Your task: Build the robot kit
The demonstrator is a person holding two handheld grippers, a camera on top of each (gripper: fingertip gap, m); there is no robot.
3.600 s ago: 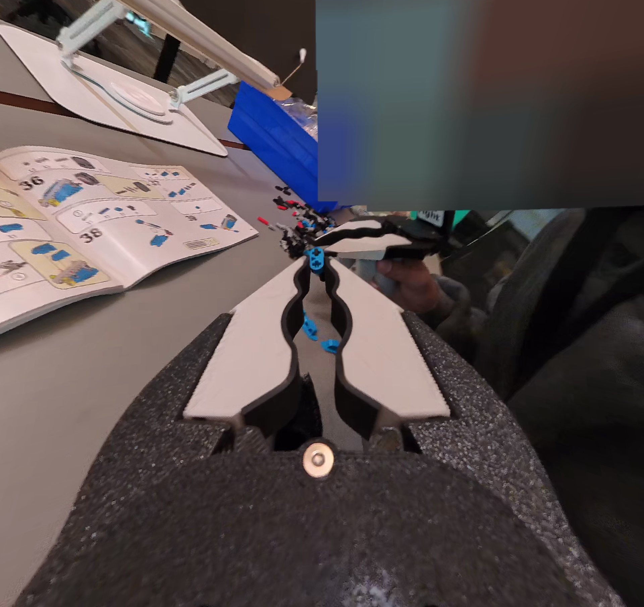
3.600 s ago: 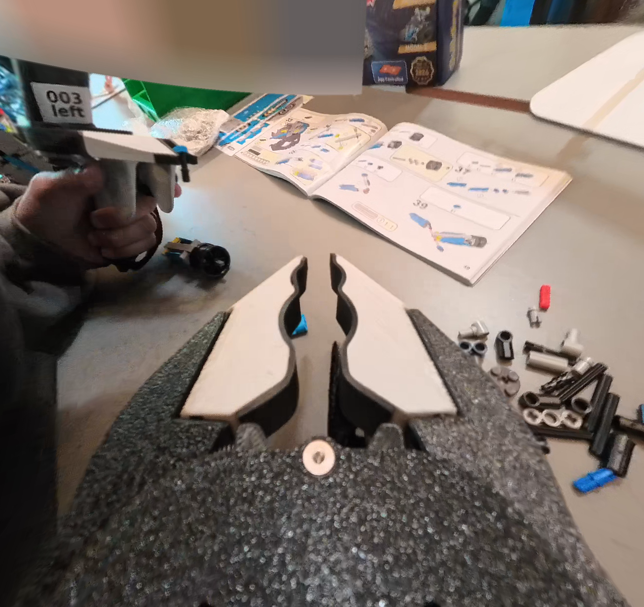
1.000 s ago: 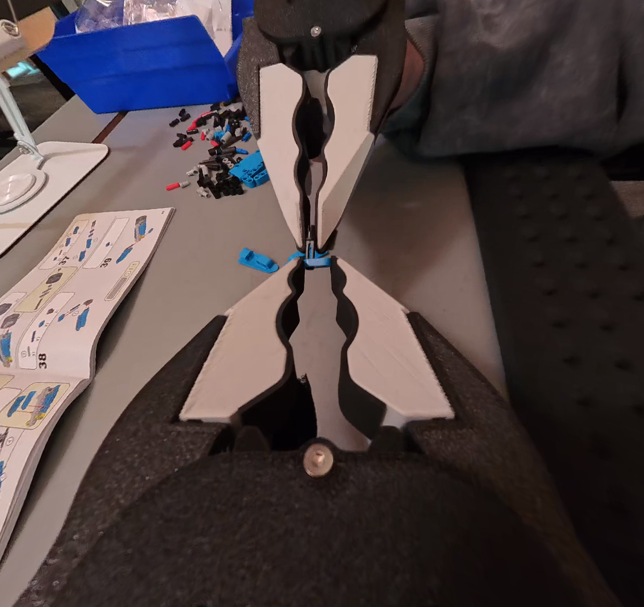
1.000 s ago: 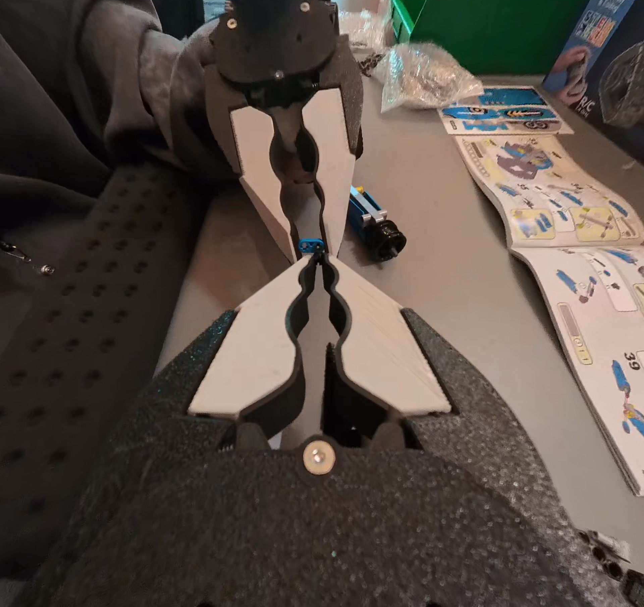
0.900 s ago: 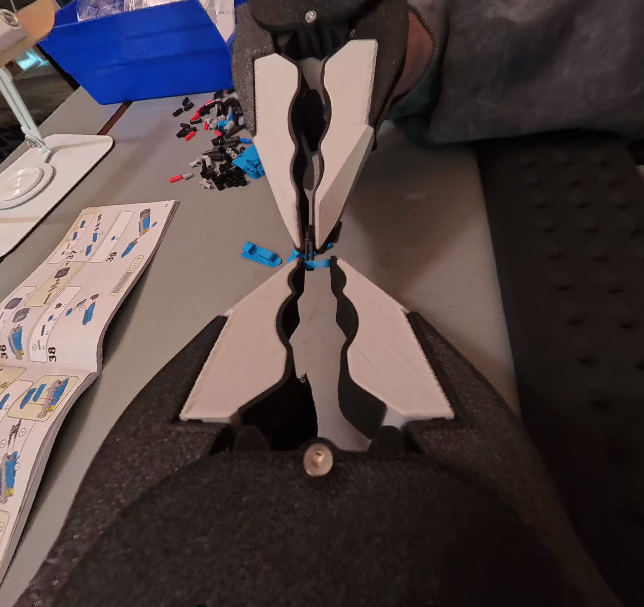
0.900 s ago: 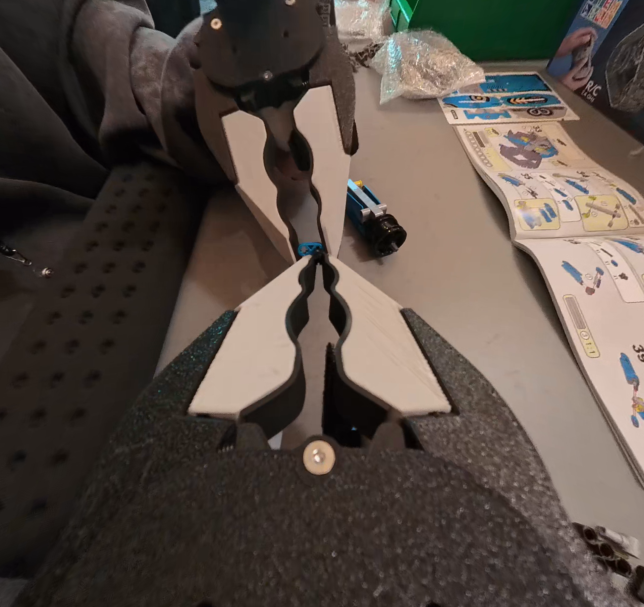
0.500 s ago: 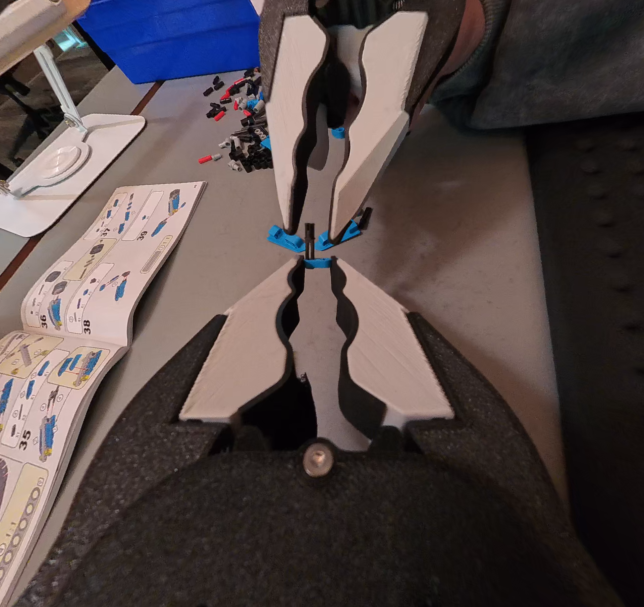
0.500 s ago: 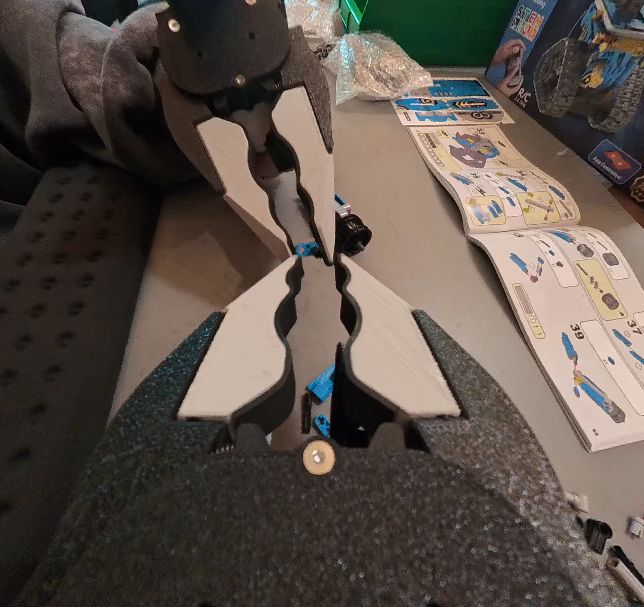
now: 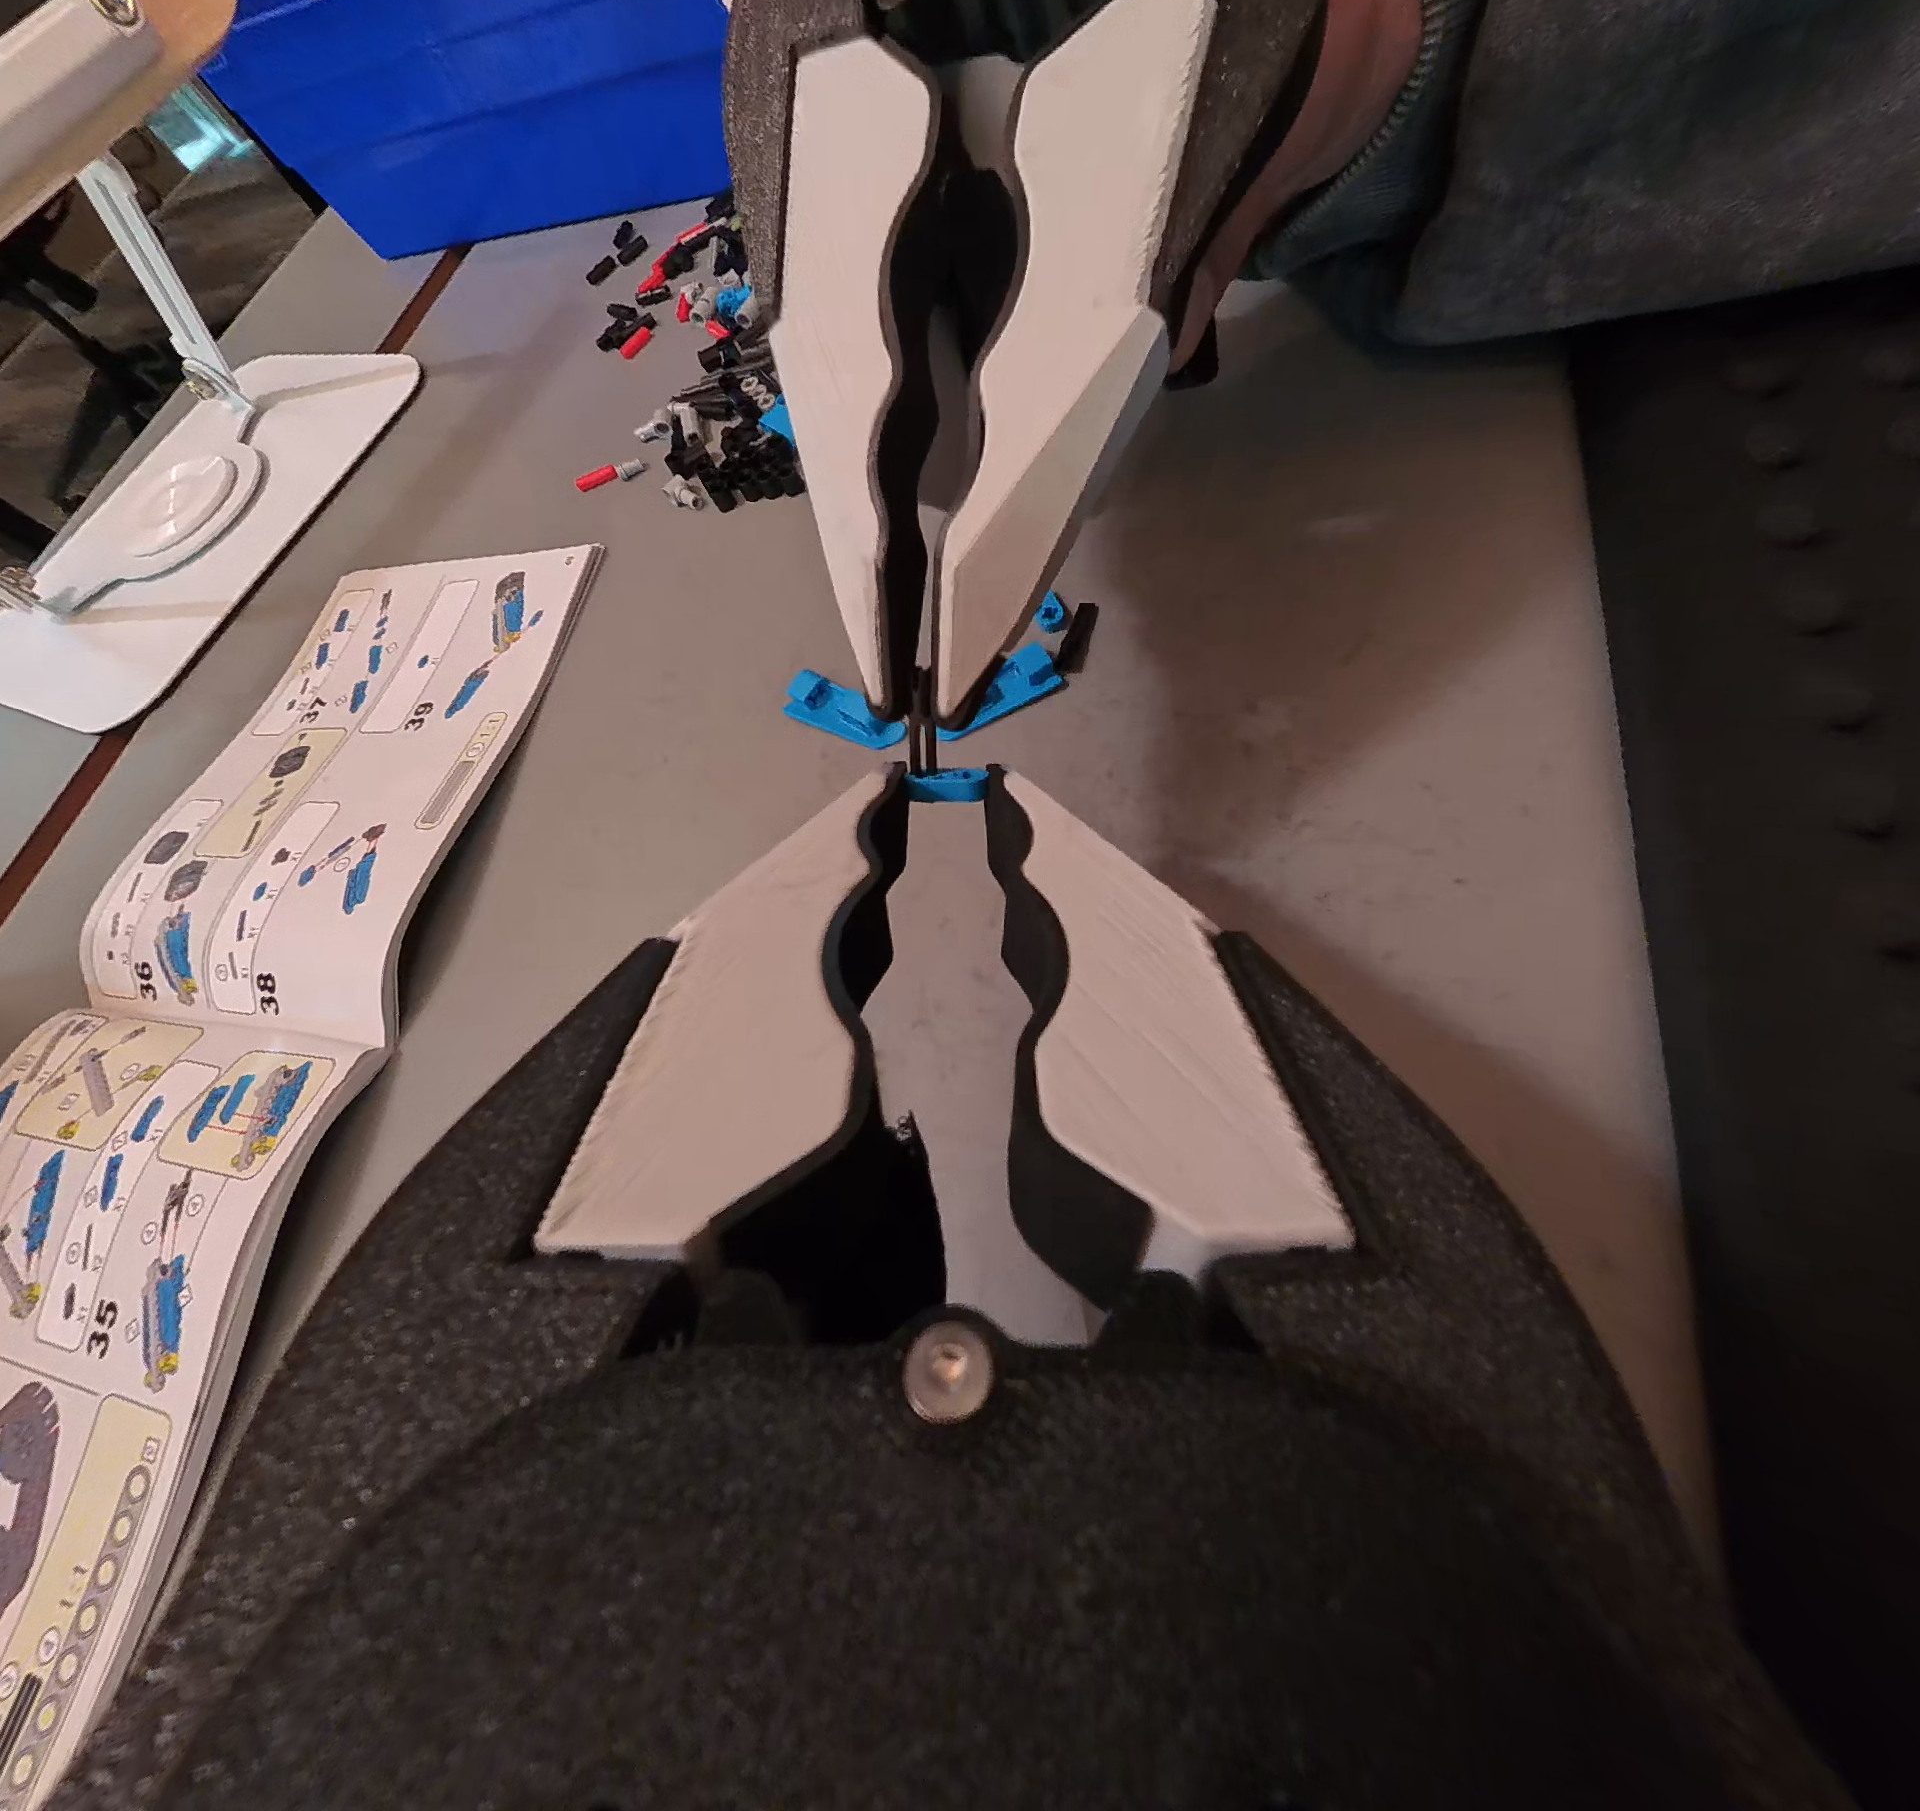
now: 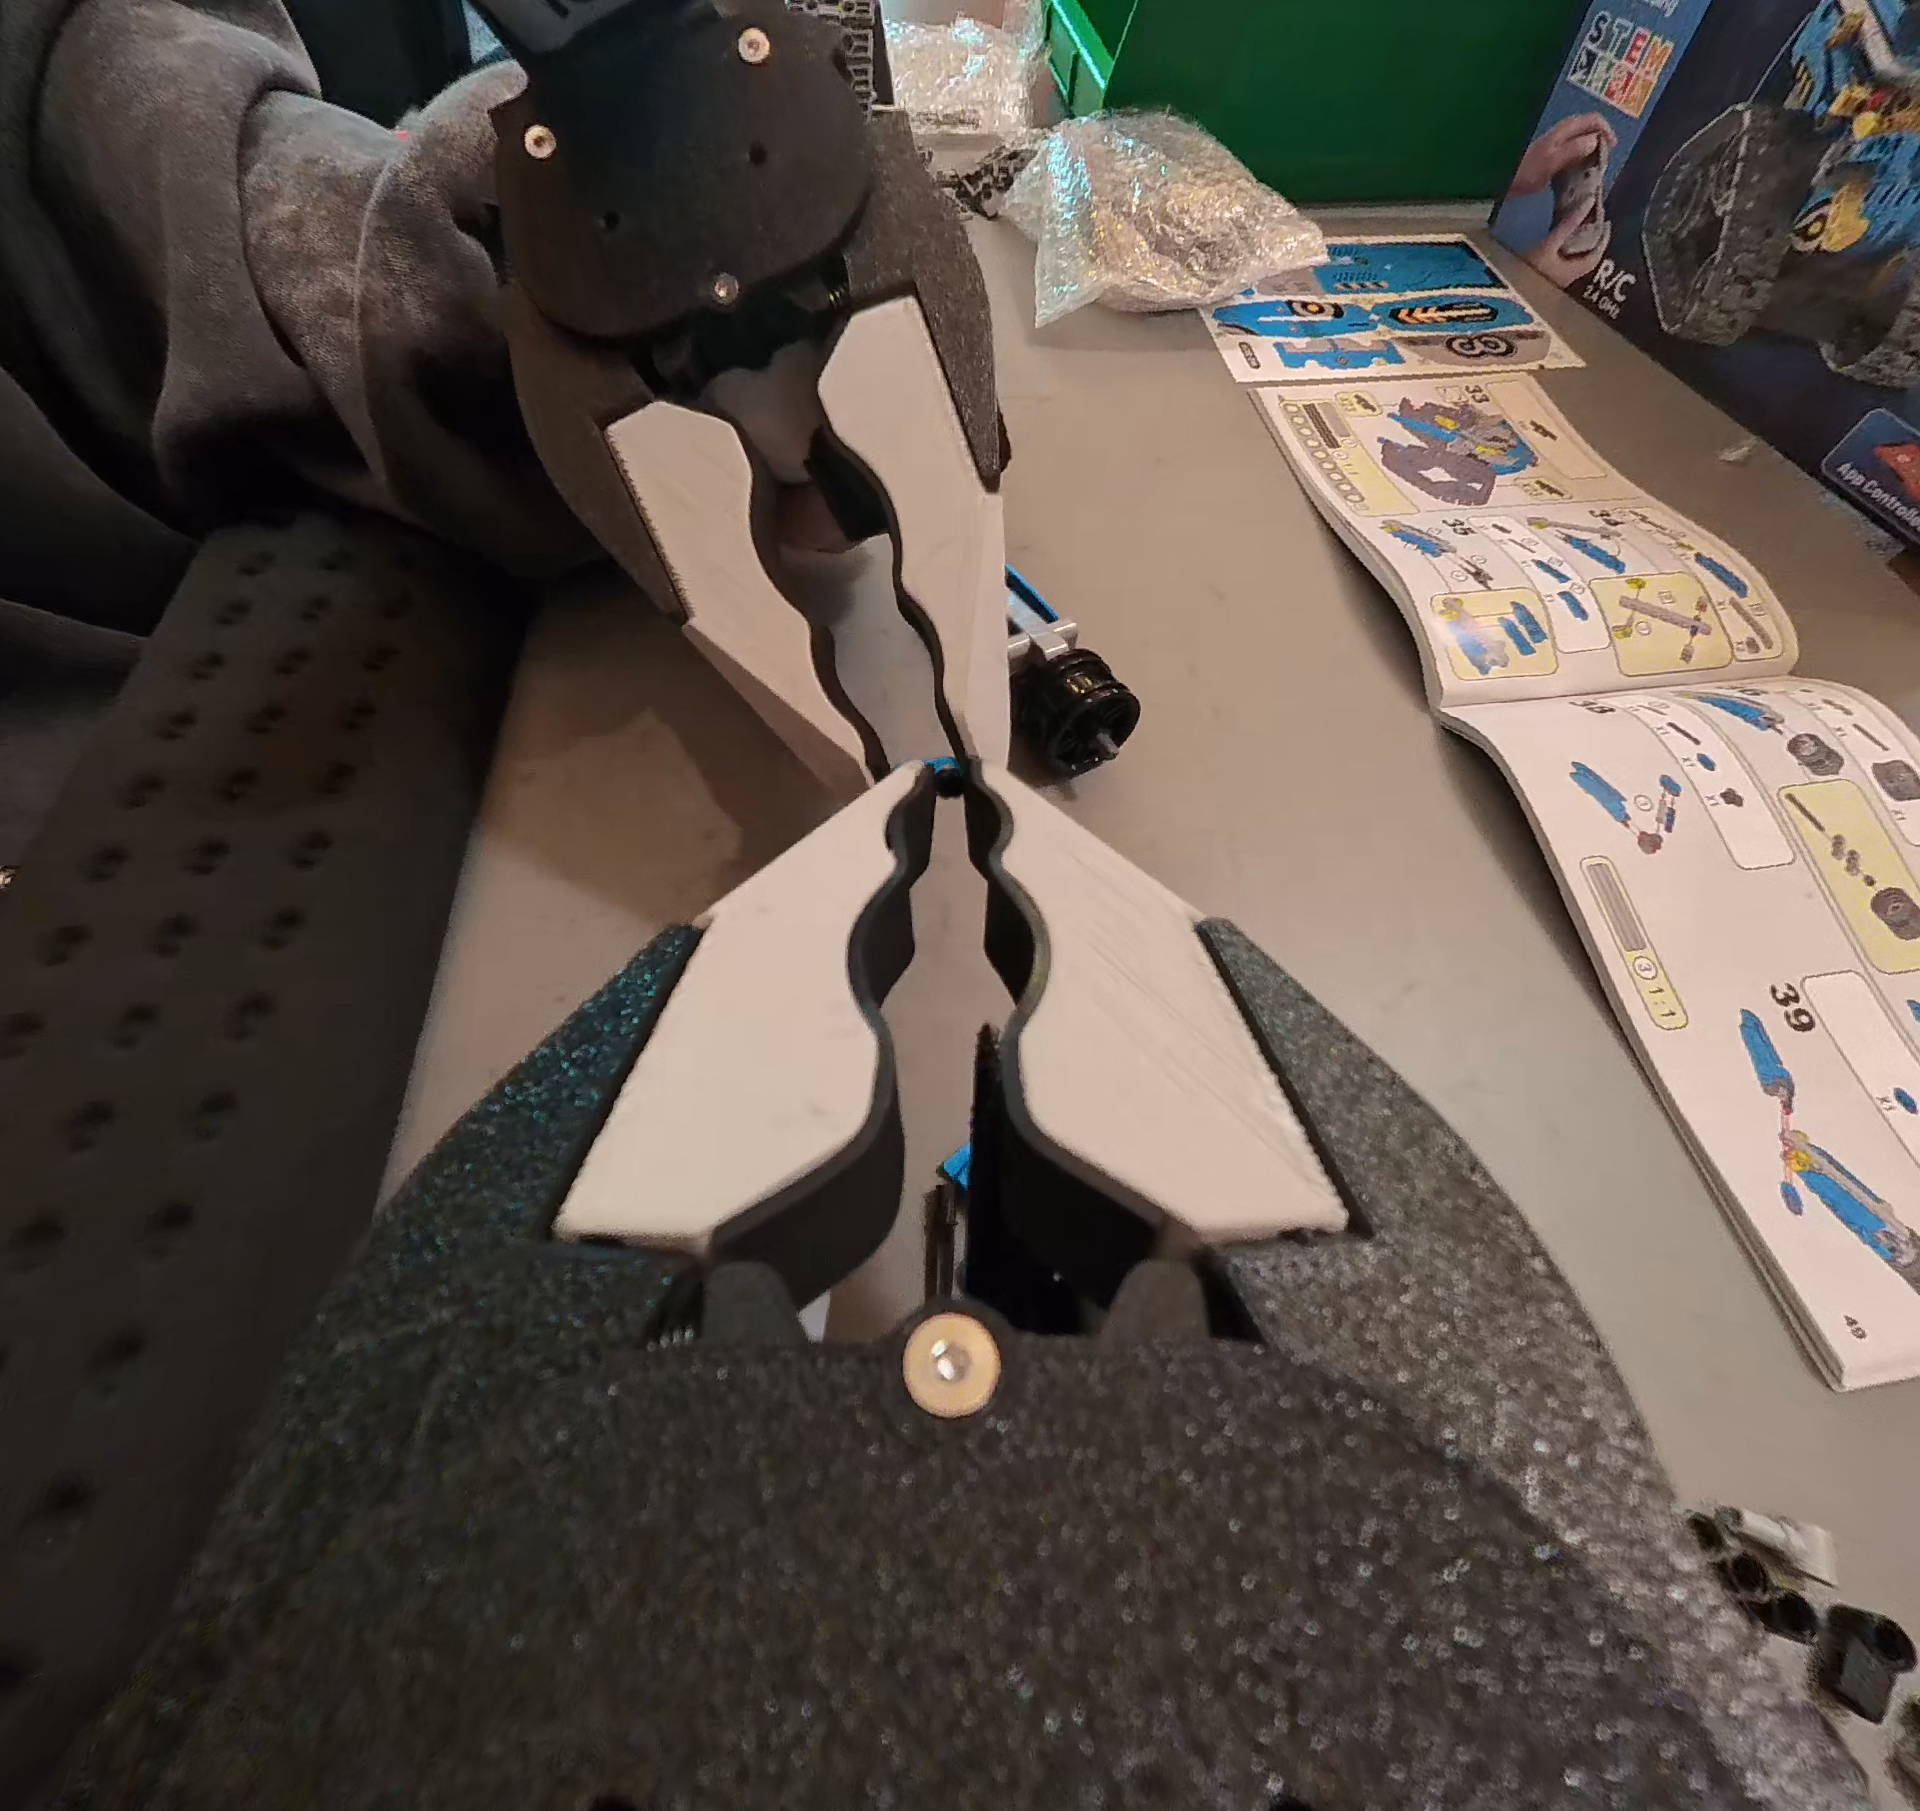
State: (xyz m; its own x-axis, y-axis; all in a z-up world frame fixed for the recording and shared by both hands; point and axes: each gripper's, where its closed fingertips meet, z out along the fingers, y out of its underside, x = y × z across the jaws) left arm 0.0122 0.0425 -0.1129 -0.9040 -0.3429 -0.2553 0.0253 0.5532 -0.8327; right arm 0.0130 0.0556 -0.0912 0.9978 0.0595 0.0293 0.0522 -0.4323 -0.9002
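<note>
In the left wrist view my left gripper (image 9: 943, 774) is shut on a small blue beam piece (image 9: 945, 787) held above the grey table (image 9: 1299, 722). My right gripper (image 9: 914, 696) comes in from the top, tip to tip with the left. It is shut on a thin black pin (image 9: 921, 735) that stands in the blue piece. In the right wrist view my right gripper (image 10: 948, 776) meets the left gripper (image 10: 935, 762), and only a bit of the blue piece (image 10: 943, 767) shows between the tips. The pin is hidden there.
Two blue parts (image 9: 831, 712) (image 9: 1013, 686) and a pile of small parts (image 9: 717, 442) lie behind the tips, with a blue bin (image 9: 468, 88) beyond. An open booklet (image 9: 312, 826), a wheel assembly (image 10: 1075, 712), a green bin (image 10: 1351, 47), a box (image 10: 1766, 151) and a dark perforated mat (image 10: 208, 826) surround them. The grippers are tip to tip, or close to it.
The right gripper was shut at the blue piece a second ago and stood open half a second ago, leaving the pin standing in the piece. It has now shut on the pin again.
</note>
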